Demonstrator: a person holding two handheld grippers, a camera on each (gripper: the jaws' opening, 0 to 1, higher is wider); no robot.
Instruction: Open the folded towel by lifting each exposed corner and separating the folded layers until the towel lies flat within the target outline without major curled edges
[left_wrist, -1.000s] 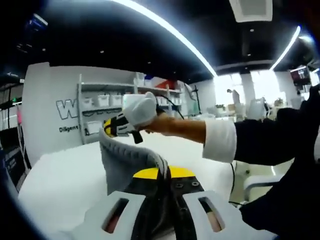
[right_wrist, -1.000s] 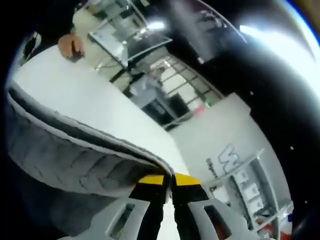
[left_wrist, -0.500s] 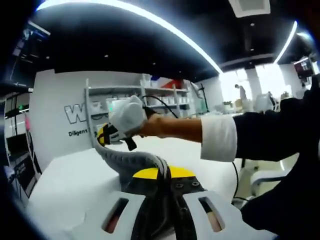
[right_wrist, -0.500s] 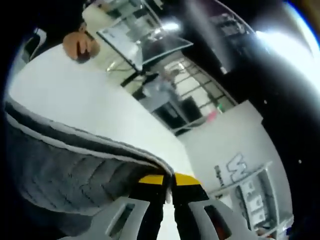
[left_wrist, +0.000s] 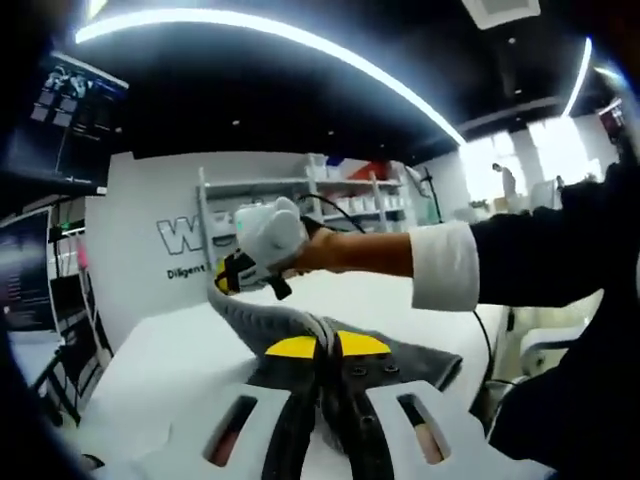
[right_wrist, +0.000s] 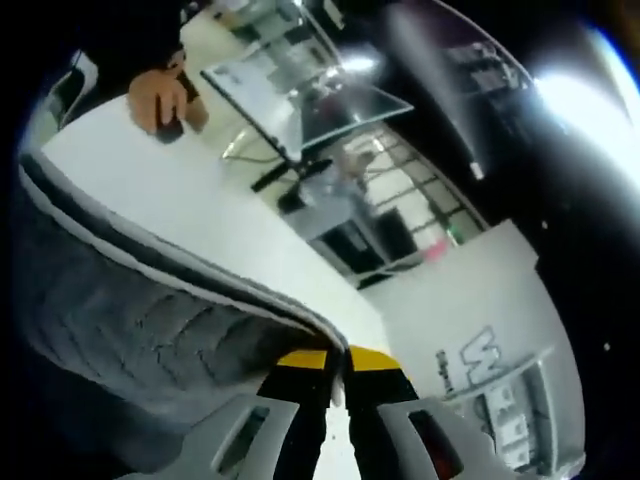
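Note:
The grey towel (left_wrist: 275, 318) is stretched in the air between both grippers. My left gripper (left_wrist: 322, 347) is shut on one edge of it, its yellow tips pinching the cloth. From there the hem rises to my right gripper (left_wrist: 236, 272), held in a white-gloved hand (left_wrist: 268, 230) over the white table (left_wrist: 160, 350). More towel hangs off to the right (left_wrist: 425, 362). In the right gripper view, my right gripper (right_wrist: 338, 358) is shut on the towel's (right_wrist: 130, 320) pale-trimmed hem, and the cloth sags away to the left in ribbed folds above the table (right_wrist: 210, 220).
A white partition with lettering (left_wrist: 180, 240) and shelves with boxes (left_wrist: 340, 195) stand behind the table. The person's dark sleeve with a white cuff (left_wrist: 445, 265) crosses the left gripper view. A hand (right_wrist: 162, 98) rests at the table's far end near a glass desk (right_wrist: 300, 100).
Both views have shifted with the hands. More towel now hangs out to the right of my left gripper. Both grippers keep their hold on the hem.

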